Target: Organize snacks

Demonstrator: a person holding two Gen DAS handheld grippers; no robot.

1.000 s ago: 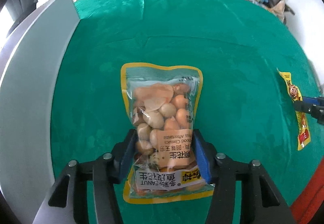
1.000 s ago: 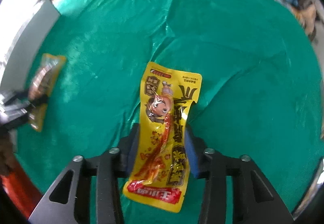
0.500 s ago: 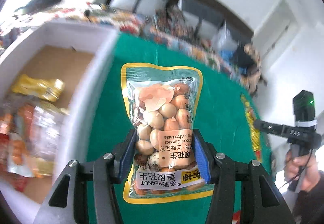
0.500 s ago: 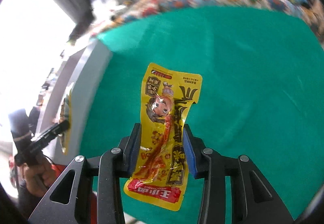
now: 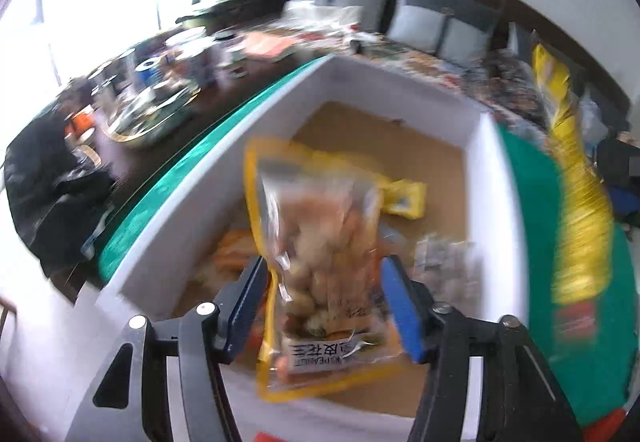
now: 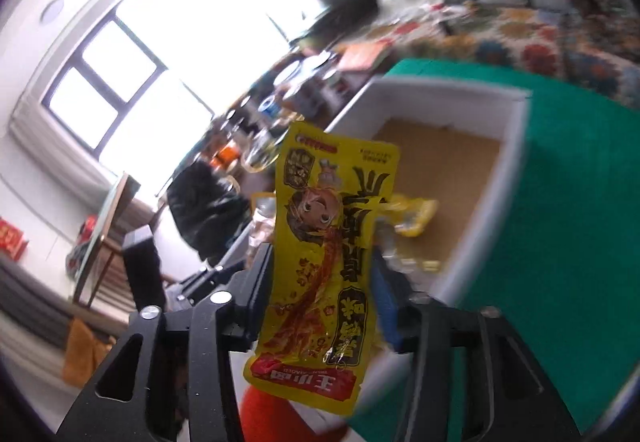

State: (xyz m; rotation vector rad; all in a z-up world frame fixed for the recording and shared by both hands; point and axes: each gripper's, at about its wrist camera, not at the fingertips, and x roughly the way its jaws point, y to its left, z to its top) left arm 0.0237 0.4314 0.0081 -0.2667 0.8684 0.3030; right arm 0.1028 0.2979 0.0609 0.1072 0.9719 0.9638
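A clear, yellow-edged peanut bag (image 5: 320, 254) hangs blurred and tilted between my left gripper's (image 5: 322, 266) blue pads, over a white box (image 5: 400, 82) with a brown floor. The jaws are opening and the pads no longer pinch the bag. My right gripper (image 6: 322, 262) is also opening; the yellow cartoon snack packet (image 6: 328, 242) stands flat between its pads, just off the right one. That packet shows at the right of the left wrist view (image 5: 576, 202). The same box (image 6: 440, 88) lies beyond it. Several snack packs (image 5: 404, 198) lie inside.
The box sits on a green cloth (image 5: 532, 202) that runs to the right of it (image 6: 580, 202). Past the box stands a table crowded with cups and bowls (image 5: 152, 90). A sofa with grey cushions (image 5: 420, 26) lines the far wall. A dark jacket (image 5: 52, 194) lies at the left.
Both grippers rose off the green cloth and swung left over the white box with their packs. Both sets of jaws have widened, and the peanut bag has tilted and slipped loose.
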